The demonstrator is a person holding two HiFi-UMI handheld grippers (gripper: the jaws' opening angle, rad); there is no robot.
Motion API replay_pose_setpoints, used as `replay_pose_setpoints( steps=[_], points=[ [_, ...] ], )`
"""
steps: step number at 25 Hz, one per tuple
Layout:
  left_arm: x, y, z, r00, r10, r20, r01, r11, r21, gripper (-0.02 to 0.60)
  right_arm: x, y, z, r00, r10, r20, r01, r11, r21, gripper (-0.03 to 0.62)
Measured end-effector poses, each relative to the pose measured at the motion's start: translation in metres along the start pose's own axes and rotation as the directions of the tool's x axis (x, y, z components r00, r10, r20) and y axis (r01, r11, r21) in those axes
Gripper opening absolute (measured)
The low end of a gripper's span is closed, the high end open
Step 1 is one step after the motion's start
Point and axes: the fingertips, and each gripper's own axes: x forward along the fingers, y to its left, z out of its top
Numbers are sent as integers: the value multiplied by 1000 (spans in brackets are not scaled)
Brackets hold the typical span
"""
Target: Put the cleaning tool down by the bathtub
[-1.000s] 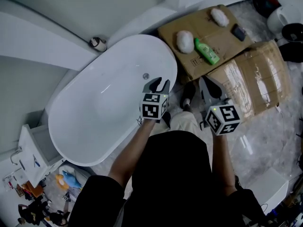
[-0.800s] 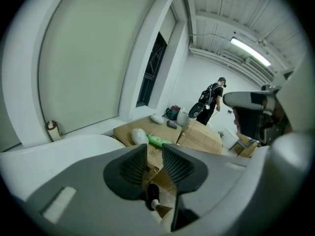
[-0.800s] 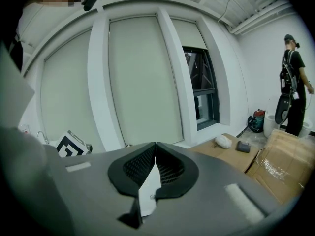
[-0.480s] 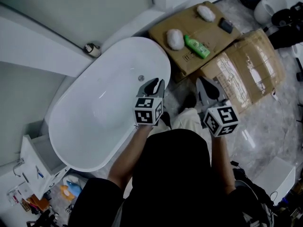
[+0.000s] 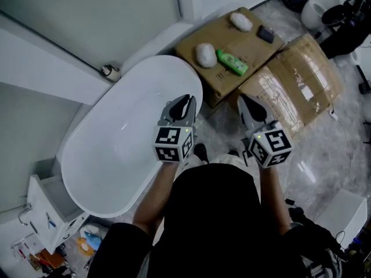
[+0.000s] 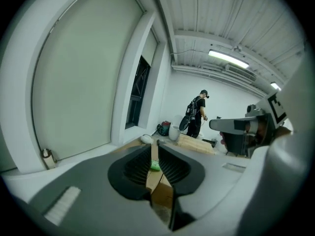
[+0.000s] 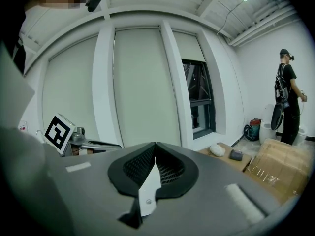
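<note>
Two white fluffy pads (image 5: 206,55), a green bottle (image 5: 232,62) and a dark block (image 5: 266,34) are shown on flattened cardboard (image 5: 229,36), ahead of both grippers and beside the bathtub (image 5: 122,143). Left gripper (image 5: 186,102): jaws closing, a narrow gap left, nothing between. Right gripper (image 5: 246,103): jaws together, empty.

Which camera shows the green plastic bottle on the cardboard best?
The head view: the green plastic bottle lies whole on the cardboard. The left gripper view catches only a green sliver of it; the right gripper view misses it.
</note>
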Motion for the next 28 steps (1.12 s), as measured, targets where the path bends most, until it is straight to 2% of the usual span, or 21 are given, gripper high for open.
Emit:
replay_pose_setpoints(
  steps=[4, 13, 18, 28],
  points=[
    [-6, -16, 22, 998, -31, 48, 29, 999, 44, 28, -17, 3, 16, 999, -13, 39, 13, 1000, -19, 9],
    [-10, -43, 54, 991, -79, 106, 69, 994, 89, 5, -40, -6, 39, 993, -53, 109, 56, 998, -29, 8],
    [-15, -50, 66, 988, -93, 125, 77, 989, 125, -2, -45, 1, 50, 988, -38, 153, 45, 998, -42, 8],
    [-27, -46, 75, 986, -89, 144, 74, 991, 109, -2, -40, 10, 47, 989, -31, 145, 39, 998, -53, 8]
  ],
)
